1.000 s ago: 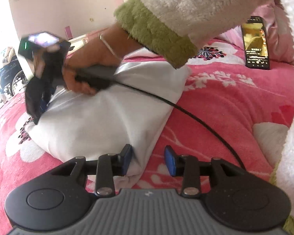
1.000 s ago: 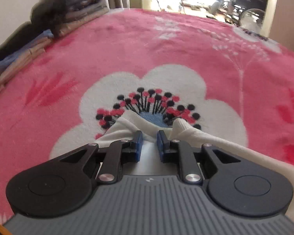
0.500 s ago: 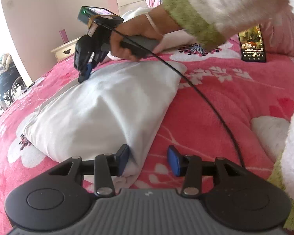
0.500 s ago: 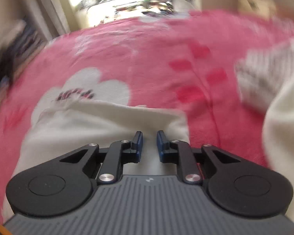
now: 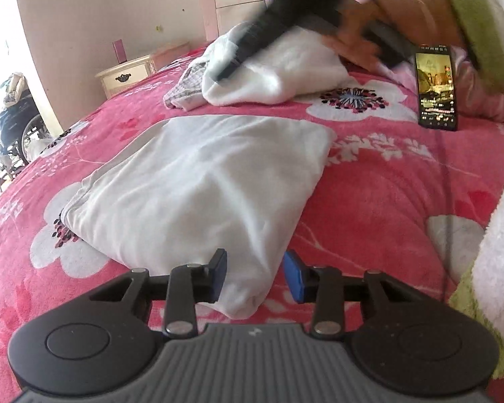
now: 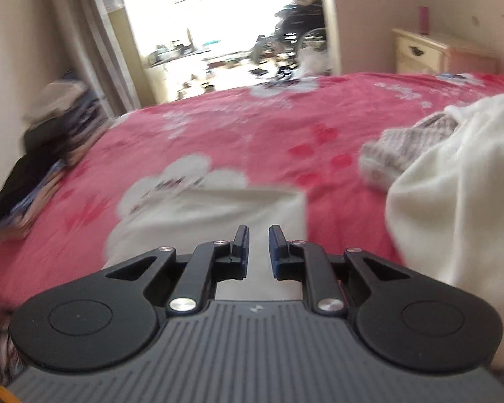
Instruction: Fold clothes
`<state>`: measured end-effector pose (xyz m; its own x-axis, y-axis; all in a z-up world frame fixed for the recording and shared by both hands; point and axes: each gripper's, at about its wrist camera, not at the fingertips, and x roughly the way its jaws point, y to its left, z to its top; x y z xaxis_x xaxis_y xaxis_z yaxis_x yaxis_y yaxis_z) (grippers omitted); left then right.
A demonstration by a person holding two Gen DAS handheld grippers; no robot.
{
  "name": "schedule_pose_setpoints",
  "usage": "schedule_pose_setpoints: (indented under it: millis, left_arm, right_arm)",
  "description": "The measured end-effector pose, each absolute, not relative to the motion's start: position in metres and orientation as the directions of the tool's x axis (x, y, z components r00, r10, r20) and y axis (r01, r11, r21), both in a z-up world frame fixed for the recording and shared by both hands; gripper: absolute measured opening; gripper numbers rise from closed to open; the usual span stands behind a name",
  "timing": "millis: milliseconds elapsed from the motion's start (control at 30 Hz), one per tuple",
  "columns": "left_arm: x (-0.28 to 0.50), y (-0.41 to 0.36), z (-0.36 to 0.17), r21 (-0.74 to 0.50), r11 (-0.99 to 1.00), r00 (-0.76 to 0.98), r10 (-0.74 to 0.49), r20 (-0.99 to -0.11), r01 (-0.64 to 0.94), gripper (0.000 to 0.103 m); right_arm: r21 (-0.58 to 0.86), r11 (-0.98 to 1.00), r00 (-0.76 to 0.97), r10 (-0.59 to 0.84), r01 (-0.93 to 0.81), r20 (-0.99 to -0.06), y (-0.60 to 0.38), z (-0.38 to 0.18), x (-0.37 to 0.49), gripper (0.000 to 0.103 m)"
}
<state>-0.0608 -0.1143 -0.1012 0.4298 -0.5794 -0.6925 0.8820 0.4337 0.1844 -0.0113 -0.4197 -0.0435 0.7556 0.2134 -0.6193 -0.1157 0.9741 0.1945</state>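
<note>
A white garment (image 5: 198,181), folded into a soft, puffy, roughly rectangular pad, lies on the bed's pink fleece blanket (image 5: 386,194). Its cloth is smooth and thin, with shallow creases running along its length and rounded, pillow-like edges. Its nearest corner hangs in a limp fold between the blue pads of the left gripper (image 5: 254,277). The left pad touches the cloth, while the right pad stands clear, so the jaws are moderately apart and closing, not clamped on the fabric.

The blanket is plush, printed with large white flowers that have dark dotted centres. Beyond the folded piece sits a heap of unfolded laundry: a fluffy white garment (image 5: 279,74) lying over a fine-checked grey cloth (image 5: 184,90). A phone (image 5: 436,89) with a lit screen stands tilted against the pink pillow. A person's hand (image 5: 356,38) in a fuzzy white sleeve with a green cuff grips the right gripper's handle over the heap; that part is badly blurred.

In the right wrist view, the right gripper (image 6: 258,247) hangs above the bed with its jaws narrow and opening, and apparently nothing between them. The folded garment (image 6: 205,221) lies just beyond its tips. A stack of folded dark and striped clothes (image 6: 53,141) sits at the bed's left edge, and a cream nightstand (image 6: 430,52) stands by the wall.
</note>
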Motion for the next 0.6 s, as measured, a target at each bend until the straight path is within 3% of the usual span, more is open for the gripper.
schedule_pose_setpoints:
  millis: [200,367,533,600]
  left_arm:
    - [-0.056,-0.12,-0.092,0.184,0.44,0.441,-0.603,-0.664,0.879,0.04]
    - [-0.039,-0.12,-0.081,0.159,0.5,0.471,-0.596,-0.65,0.851,0.04]
    - [-0.024,-0.134,-0.089,0.118,0.509,0.447,-0.594,-0.669,0.852,0.036]
    - [-0.03,-0.144,-0.101,0.092,0.465,0.389,-0.597,-0.702,0.88,0.036]
  right_arm:
    - [0.052,0.998,0.604,0.019,0.038,-0.797,-0.428,-0.111,-0.025,0.013]
    - [0.037,0.997,0.708,-0.027,0.075,-0.705,-0.433,-0.072,-0.036,0.014]
    - [0.049,0.984,0.763,0.164,-0.171,-0.625,-0.393,-0.05,-0.056,0.013]
    - [0.061,0.969,0.725,0.22,-0.24,-0.653,-0.38,-0.061,-0.063,0.012]
